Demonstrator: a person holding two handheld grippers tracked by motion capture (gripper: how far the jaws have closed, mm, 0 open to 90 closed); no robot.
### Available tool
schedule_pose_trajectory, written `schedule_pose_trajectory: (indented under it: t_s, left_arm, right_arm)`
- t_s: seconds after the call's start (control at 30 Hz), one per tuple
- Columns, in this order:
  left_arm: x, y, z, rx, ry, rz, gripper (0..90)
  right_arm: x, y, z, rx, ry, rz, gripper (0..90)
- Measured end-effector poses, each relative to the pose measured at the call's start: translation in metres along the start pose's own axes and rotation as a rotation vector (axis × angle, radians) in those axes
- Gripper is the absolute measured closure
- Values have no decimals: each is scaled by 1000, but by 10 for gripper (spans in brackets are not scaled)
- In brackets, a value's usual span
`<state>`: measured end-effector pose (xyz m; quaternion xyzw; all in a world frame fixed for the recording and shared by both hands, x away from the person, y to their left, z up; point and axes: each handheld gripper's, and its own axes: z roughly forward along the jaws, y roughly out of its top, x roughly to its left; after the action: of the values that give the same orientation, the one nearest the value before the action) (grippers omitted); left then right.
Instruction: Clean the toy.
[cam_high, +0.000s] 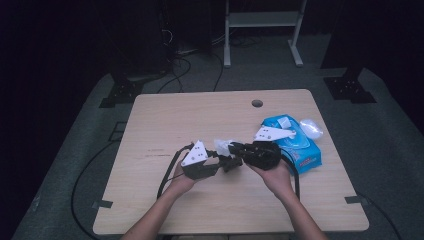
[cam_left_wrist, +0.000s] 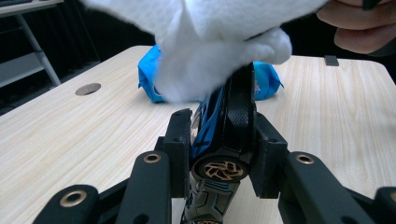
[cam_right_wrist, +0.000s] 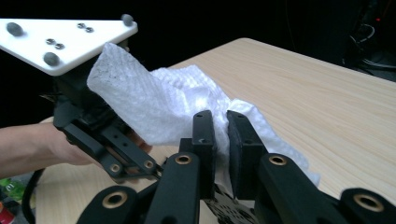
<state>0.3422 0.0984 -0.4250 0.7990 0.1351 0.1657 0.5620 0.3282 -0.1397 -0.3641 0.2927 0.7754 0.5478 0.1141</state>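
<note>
A blue and black toy car (cam_left_wrist: 238, 112) is clamped between the jaws of my left gripper (cam_left_wrist: 220, 137), one bronze wheel (cam_left_wrist: 224, 170) facing the camera. A white wipe (cam_left_wrist: 219, 46) lies over the car's far end. My right gripper (cam_right_wrist: 219, 126) is shut on that wipe (cam_right_wrist: 163, 102), which drapes against the left gripper's body below its grey plate (cam_right_wrist: 65, 37). From the high view, the left gripper (cam_high: 229, 162) and right gripper (cam_high: 235, 148) meet tip to tip above the table's middle, with the wipe (cam_high: 222, 145) between them.
A blue pack of wipes (cam_high: 295, 142) lies on the wooden table (cam_high: 200, 115) just right of my right hand, its clear lid (cam_high: 311, 129) flipped open. A round hole (cam_high: 257, 103) sits near the far edge. A white frame (cam_high: 262, 30) stands on the floor behind.
</note>
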Motion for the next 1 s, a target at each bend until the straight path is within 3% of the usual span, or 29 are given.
schedule_pose_trajectory:
  t_s: [0.07,0.17,0.33,0.4,0.5,0.73,0.9,1.0]
  left_arm:
    - [0,0,0,-1,-2,0,649]
    - [0,1,2,-4,-4,1,649]
    - [0,2,3,-2,0,-16,648]
    - [1,2,3,2,3,-17,648]
    - [1,2,3,-1,6,-22,649]
    - [1,4,3,-13,4,-19,648]
    - [1,5,3,-12,3,-23,648]
    - [1,5,3,-10,3,-18,648]
  right_arm:
    - [-4,-1,-3,19,-42,-7,819]
    - [-7,-4,-7,22,-62,13,819]
    - [6,1,1,16,-23,-8,820]
    - [11,3,7,26,18,-5,820]
    - [17,4,12,48,1,-41,820]
    - [5,4,-1,37,-74,-20,820]
    - [13,3,6,40,-52,-32,820]
    - [11,3,6,37,-45,-27,820]
